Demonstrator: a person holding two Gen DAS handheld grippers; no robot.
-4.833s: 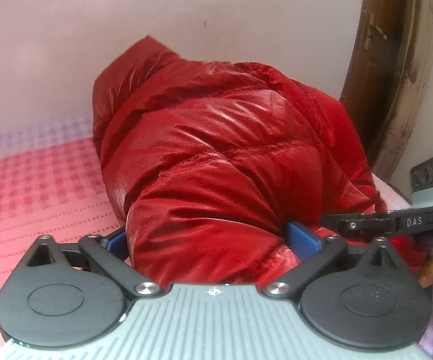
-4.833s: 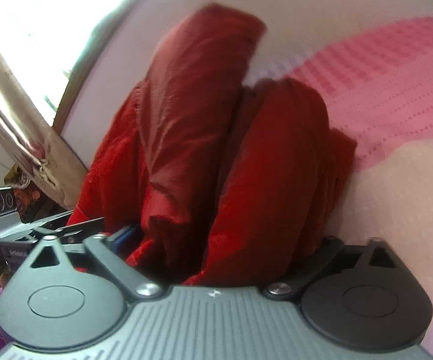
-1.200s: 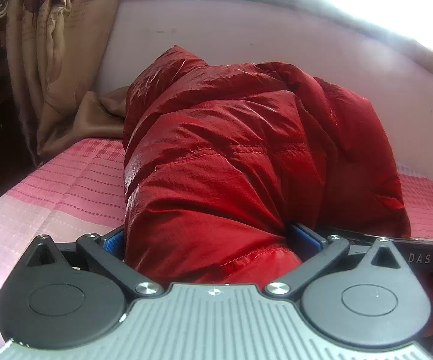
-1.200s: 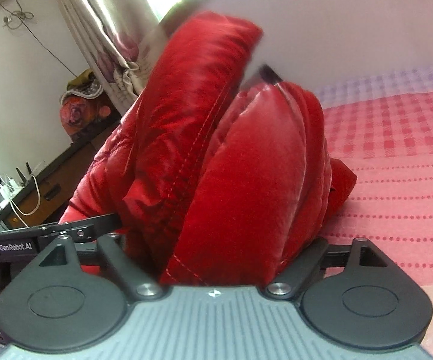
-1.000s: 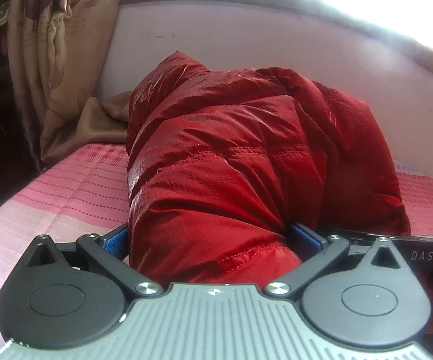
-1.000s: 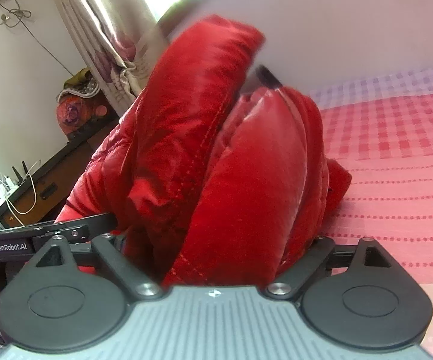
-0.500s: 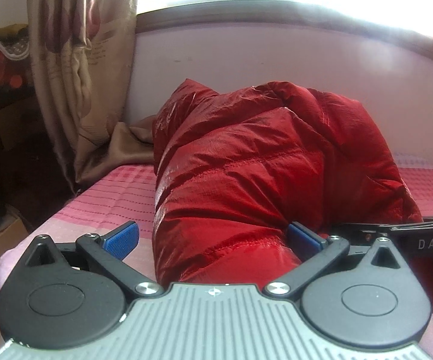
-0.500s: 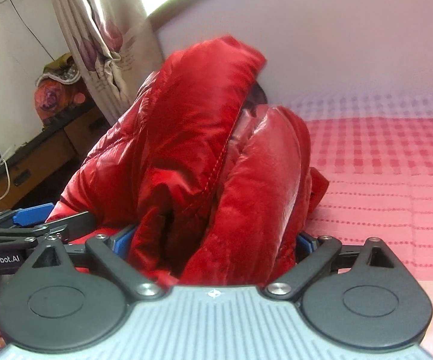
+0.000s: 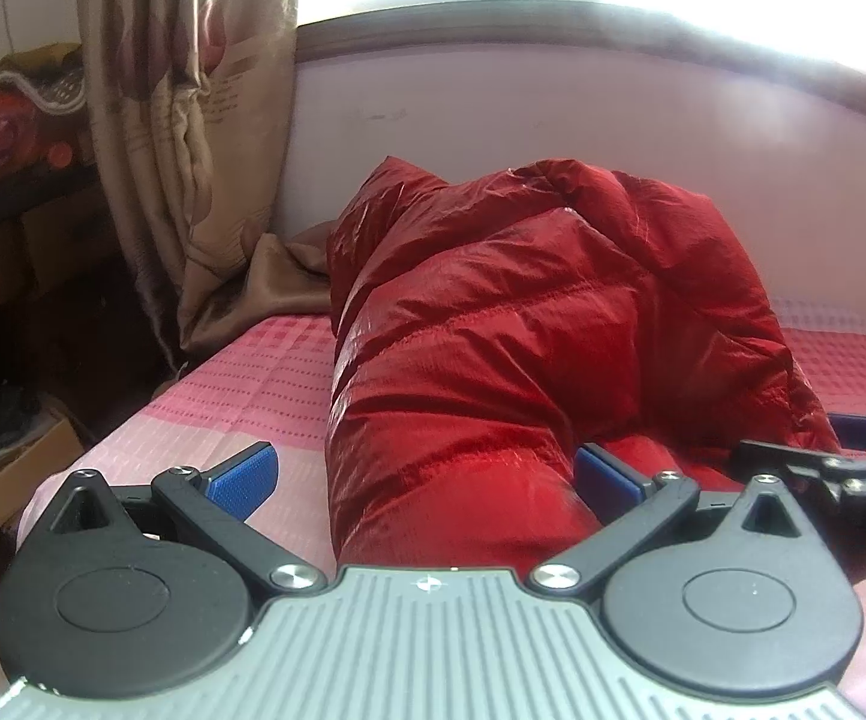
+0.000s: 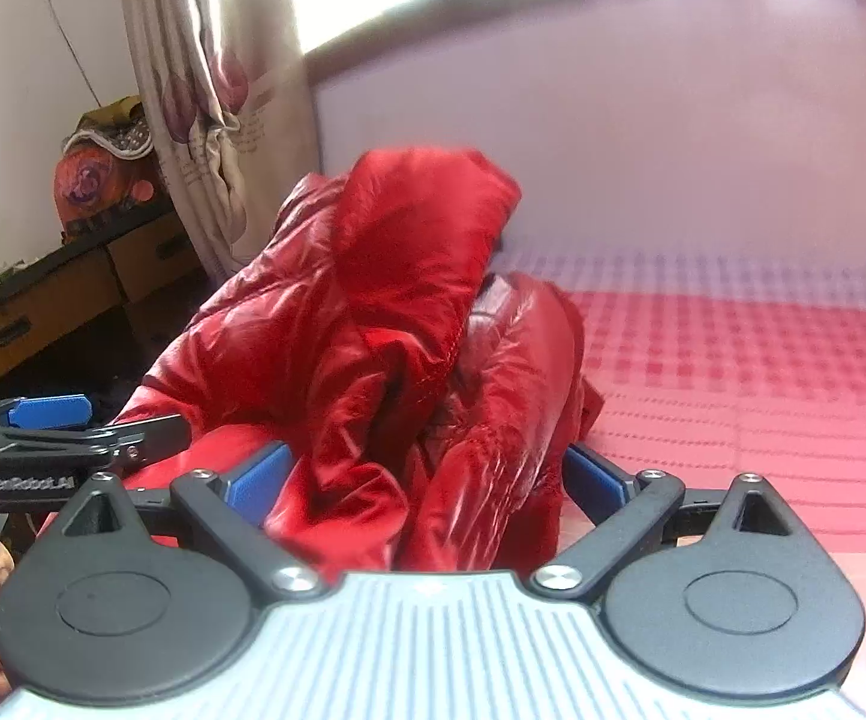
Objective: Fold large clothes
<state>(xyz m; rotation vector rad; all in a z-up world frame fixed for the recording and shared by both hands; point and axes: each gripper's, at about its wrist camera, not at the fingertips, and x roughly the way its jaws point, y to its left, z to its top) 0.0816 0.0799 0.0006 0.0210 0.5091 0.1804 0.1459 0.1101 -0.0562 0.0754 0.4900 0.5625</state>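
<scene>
The left gripper [image 9: 424, 471] stood apart around the red jacket [image 9: 529, 330]; the right gripper [image 10: 427, 477] stood apart too, pink bedspread [image 10: 763, 372] bare at frame right.

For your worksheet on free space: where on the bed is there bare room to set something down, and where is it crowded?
Bare bedspread lies between the jacket and the wall. A narrower strip runs between the jacket and the bed's curtain-side edge. It is crowded in the middle, where both open grippers, left and right, flank the jacket.
</scene>
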